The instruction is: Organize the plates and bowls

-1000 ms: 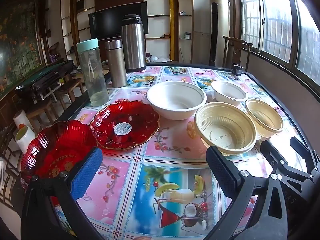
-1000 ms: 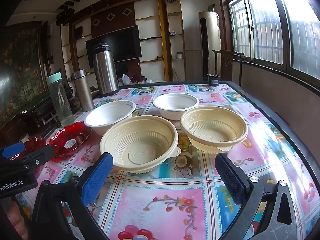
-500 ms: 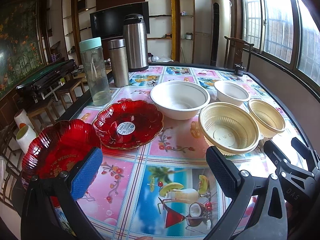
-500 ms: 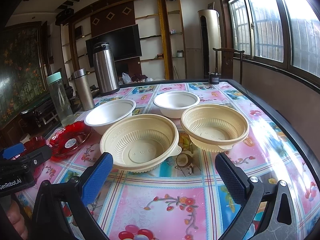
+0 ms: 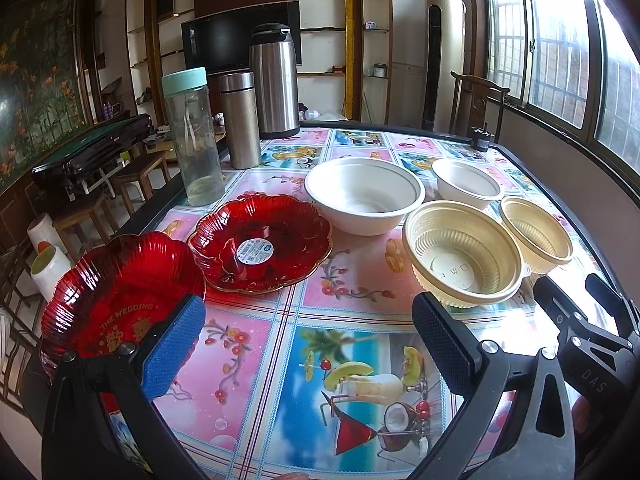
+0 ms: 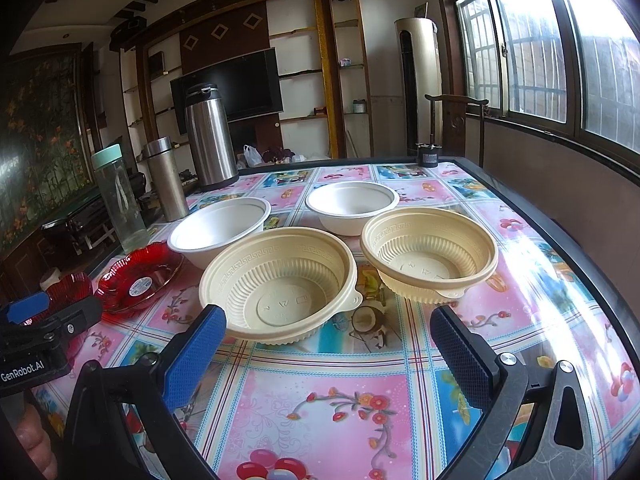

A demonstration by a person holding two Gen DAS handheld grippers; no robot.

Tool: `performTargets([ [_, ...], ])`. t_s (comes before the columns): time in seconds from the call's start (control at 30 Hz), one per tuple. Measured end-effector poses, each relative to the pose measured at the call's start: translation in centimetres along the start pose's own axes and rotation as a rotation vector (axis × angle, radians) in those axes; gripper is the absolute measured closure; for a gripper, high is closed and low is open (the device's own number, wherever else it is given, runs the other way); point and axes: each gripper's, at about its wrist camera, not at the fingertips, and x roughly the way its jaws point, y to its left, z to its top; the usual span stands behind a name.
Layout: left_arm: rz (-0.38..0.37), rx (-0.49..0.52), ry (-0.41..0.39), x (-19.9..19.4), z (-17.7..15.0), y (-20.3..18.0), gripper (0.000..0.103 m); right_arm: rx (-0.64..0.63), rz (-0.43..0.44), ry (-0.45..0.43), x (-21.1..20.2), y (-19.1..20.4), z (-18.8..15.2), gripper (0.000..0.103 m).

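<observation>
At the table's left edge I see the nearer red plate hanging partly over the rim, with my left gripper held just above the near edge, its jaws wide apart and empty; its blue left pad shows in front of that plate. Just beside it, farther in, sits the second red plate with a round sticker in its middle. Behind them along the left edge stand a clear bottle with a mint cap, a steel flask and, toward the far left corner, a tall steel thermos.

Moving right, the large white bowl sits mid-table and the small white bowl beyond it toward the far edge. In front of them are two cream ribbed bowls: the nearer cream bowl directly ahead of my right gripper, and the farther cream bowl close beside it toward the right edge. My right gripper's jaws are also spread wide and empty, above the floral tablecloth. A small dark object stands at the far right corner.
</observation>
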Motion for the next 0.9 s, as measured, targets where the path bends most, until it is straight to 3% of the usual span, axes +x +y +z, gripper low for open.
performTargets([
  [0.9, 0.004, -0.005, -0.001, 0.05, -0.24, 0.33, 0.0, 0.001, 0.0, 0.002, 0.0, -0.04, 0.06, 0.0],
])
